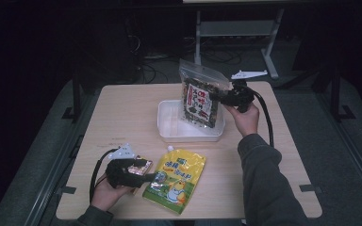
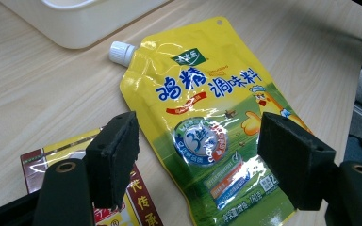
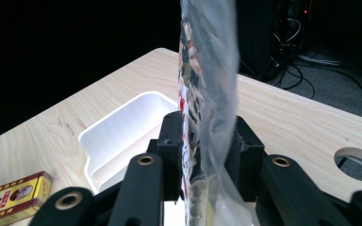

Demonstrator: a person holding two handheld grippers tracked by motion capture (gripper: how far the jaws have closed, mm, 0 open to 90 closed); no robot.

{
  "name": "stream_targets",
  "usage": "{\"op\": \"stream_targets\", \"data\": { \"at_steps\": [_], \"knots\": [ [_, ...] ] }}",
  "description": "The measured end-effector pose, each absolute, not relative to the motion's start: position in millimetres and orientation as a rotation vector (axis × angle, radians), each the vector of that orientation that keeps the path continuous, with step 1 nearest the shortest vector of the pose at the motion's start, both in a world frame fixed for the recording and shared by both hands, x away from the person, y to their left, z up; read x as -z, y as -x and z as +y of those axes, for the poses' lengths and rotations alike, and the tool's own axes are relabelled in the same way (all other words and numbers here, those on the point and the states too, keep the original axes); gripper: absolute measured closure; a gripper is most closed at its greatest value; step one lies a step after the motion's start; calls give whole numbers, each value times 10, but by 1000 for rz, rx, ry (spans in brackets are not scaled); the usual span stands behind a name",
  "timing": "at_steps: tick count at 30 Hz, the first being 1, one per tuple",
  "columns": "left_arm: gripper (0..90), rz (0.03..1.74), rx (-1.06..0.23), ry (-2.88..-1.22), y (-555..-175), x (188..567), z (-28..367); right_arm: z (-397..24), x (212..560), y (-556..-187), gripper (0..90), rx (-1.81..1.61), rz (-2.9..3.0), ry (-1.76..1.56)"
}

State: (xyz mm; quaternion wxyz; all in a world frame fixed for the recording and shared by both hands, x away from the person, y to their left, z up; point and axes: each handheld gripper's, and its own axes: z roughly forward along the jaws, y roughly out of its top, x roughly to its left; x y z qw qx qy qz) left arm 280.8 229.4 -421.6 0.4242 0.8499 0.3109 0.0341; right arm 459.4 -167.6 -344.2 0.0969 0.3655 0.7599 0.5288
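Observation:
A clear zip bag of dark seaweed snack [image 1: 200,96] stands upright with its lower end in the white tray [image 1: 169,132]. My right gripper [image 1: 222,98] is shut on the bag's right edge; in the right gripper view the bag [image 3: 207,70] fills the gap between both pads [image 3: 172,141] above the tray [image 3: 122,122]. A yellow spouted seasoning pouch [image 1: 176,181] lies flat near the front edge. My left gripper [image 1: 152,178] is open and hovers at the pouch's left side; in the left gripper view the pouch [image 2: 207,117] lies below the spread jaws of that gripper [image 2: 198,134], untouched.
A red and yellow flat box [image 1: 141,162] lies under the left gripper, also seen as the box [image 2: 42,155] by the left jaw. The wooden table [image 1: 122,113] has bare room at its left and far right. Dark floor, cables and a desk frame lie beyond.

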Motion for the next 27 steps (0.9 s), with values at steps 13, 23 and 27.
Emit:
{"op": "stream_targets", "data": {
  "at_steps": [13, 23, 27],
  "knots": [
    [288, 777, -91, -2124, -2800, 4207, 2288, -1755, 3420, -4531, 626, -1555, 2279, -1098],
    [288, 773, -99, -2129, -2800, 4201, 2281, -1795, 3396, -4488, 572, -1561, 2291, -1105],
    [287, 771, -100, -2130, -2799, 4201, 2274, -1845, 3399, -4455, 551, -1572, 2283, -1110]
  ]
}}
